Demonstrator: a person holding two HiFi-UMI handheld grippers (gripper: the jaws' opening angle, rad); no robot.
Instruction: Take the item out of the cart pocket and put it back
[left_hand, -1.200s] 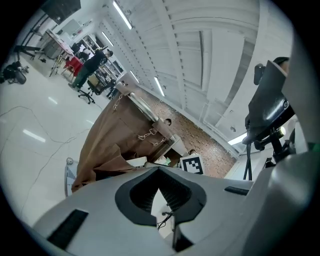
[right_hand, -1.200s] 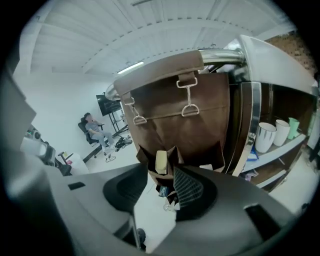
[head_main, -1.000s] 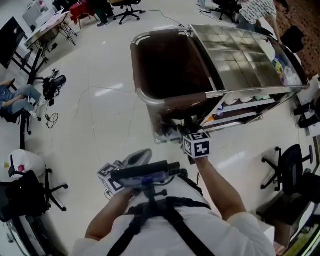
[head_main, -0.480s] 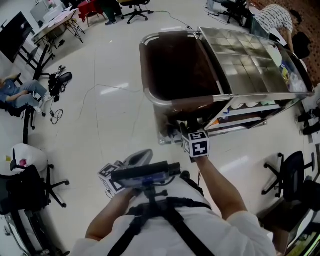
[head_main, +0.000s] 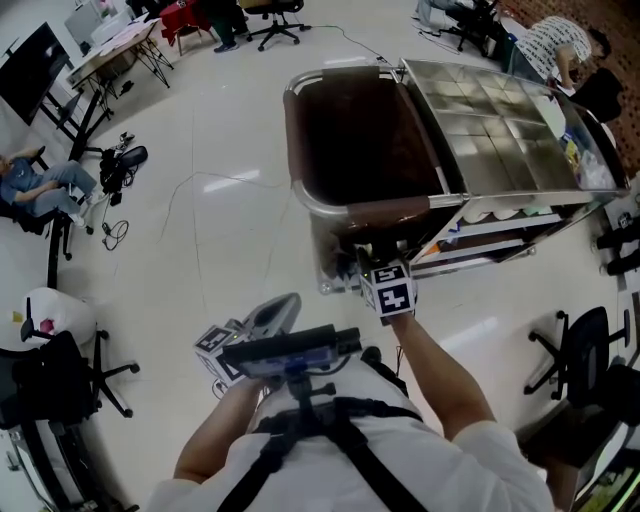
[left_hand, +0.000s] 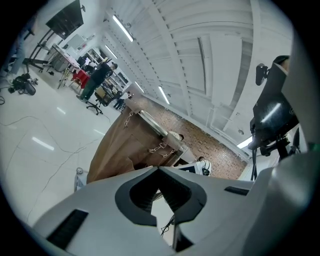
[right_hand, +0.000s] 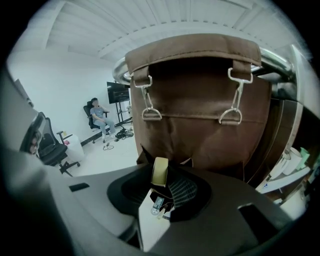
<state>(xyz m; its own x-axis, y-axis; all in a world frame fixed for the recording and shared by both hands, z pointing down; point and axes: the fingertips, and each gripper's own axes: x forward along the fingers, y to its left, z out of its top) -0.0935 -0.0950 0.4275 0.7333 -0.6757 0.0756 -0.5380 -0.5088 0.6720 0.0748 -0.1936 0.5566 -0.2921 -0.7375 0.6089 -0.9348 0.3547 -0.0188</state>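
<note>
A brown fabric bag (head_main: 360, 140) hangs on the near end of the cart (head_main: 500, 110). In the right gripper view the bag (right_hand: 200, 120) fills the frame, with a pocket opening (right_hand: 145, 156) low on its front. My right gripper (right_hand: 162, 181) is at that pocket, shut on a beige roll of tape (right_hand: 160, 171) that stands upright between the jaws. In the head view the right gripper (head_main: 368, 266) reaches under the bag's rim. My left gripper (head_main: 270, 318) is held near my body, shut and empty, and its jaw tips (left_hand: 159, 170) meet.
Cart shelves with cups and supplies (head_main: 500, 215) lie right of the bag. Office chairs (head_main: 585, 345) stand at the right and at the left (head_main: 60, 385). A cable (head_main: 200, 185) runs over the floor. A person (right_hand: 98, 117) sits by the far wall.
The head view has shifted a little, so the cart sits slightly further right. My right gripper stays at the bag's pocket. The left gripper has tipped up slightly.
</note>
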